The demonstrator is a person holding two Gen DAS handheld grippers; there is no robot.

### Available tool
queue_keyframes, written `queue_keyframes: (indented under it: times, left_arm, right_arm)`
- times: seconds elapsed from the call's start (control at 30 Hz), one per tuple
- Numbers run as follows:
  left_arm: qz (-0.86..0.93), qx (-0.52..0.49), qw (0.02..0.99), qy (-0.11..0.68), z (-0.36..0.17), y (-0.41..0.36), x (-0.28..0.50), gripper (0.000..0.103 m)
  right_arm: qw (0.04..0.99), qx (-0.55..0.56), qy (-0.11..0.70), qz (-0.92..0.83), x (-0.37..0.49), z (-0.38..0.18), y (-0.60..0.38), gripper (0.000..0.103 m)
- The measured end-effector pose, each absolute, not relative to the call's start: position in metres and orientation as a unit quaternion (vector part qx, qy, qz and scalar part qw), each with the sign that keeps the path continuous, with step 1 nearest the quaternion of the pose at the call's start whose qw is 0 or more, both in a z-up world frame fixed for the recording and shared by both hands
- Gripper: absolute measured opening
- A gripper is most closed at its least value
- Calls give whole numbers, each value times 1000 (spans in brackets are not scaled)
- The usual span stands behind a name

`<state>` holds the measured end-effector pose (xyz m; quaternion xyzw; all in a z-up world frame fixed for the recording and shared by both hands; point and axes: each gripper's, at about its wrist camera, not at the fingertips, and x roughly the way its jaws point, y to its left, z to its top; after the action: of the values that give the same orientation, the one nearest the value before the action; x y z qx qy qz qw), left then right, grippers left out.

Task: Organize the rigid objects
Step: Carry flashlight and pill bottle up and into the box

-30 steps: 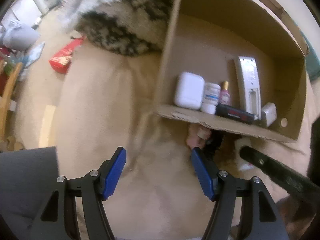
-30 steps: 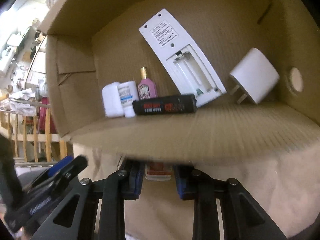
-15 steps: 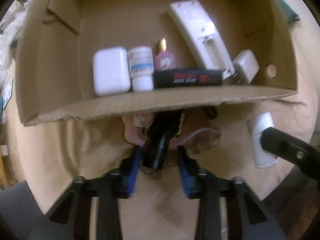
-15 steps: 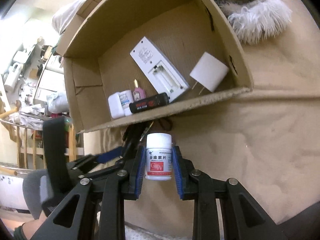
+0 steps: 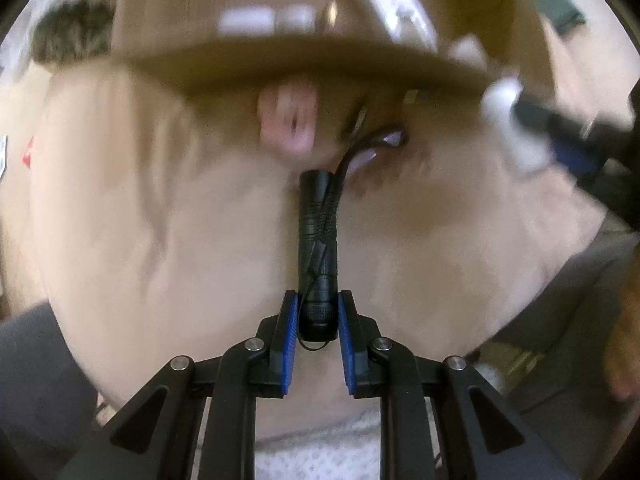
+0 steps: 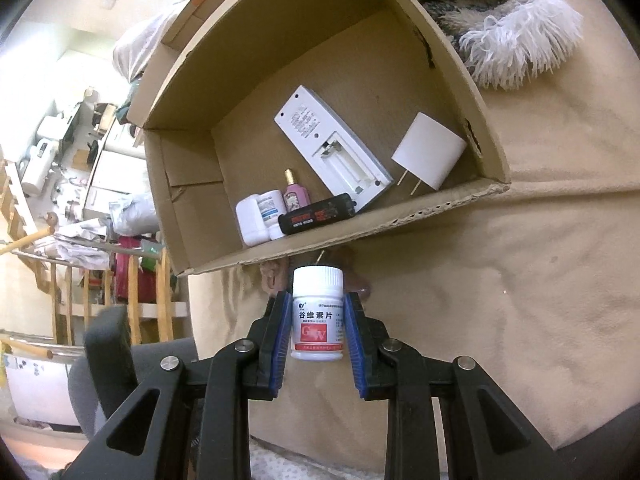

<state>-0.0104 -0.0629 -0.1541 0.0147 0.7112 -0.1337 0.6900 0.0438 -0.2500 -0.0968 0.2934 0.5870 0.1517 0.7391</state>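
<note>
Lower centre of both views: left gripper (image 5: pixel 318 316) is clamping flashlight (image 5: pixel 319 256), right gripper (image 6: pixel 316 320) clamping pill bottle (image 6: pixel 317 316); clearing cardboard box (image 6: pixel 360 236) rim first.

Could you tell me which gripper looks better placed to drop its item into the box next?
Probably the right gripper: it holds the pill bottle clear of the blanket, facing the open box. The left gripper has only just clamped the flashlight near the blanket.

The cardboard box (image 6: pixel 192 184) is open at the top; its far half is bare floor. Along the near wall, a white case (image 6: pixel 250 220), black tube (image 6: pixel 318 219), remote (image 6: pixel 332 152) and charger (image 6: pixel 430 156) block entry.
</note>
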Motion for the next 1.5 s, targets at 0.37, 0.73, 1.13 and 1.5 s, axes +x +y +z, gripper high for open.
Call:
queue_keyframes:
  times: [0.37,0.73,1.13,1.5]
  left_arm:
    - [-92,88,712,690,-176,-95,2,35]
    - [-70,44,719,690,-184,-75,26,17]
    - [-24,-12,776,630,-139,-17,13,17]
    - [-14,-23,838,545,-46,-30,3,17]
  right_arm:
    - [731,280,600,163,44,-100,-241,29]
    - [734,267,602,168,44,-99,-236,28]
    - [742,229,605,175,38,-95,-226,28]
    - [774,220,565,184,32,-71,-231,29]
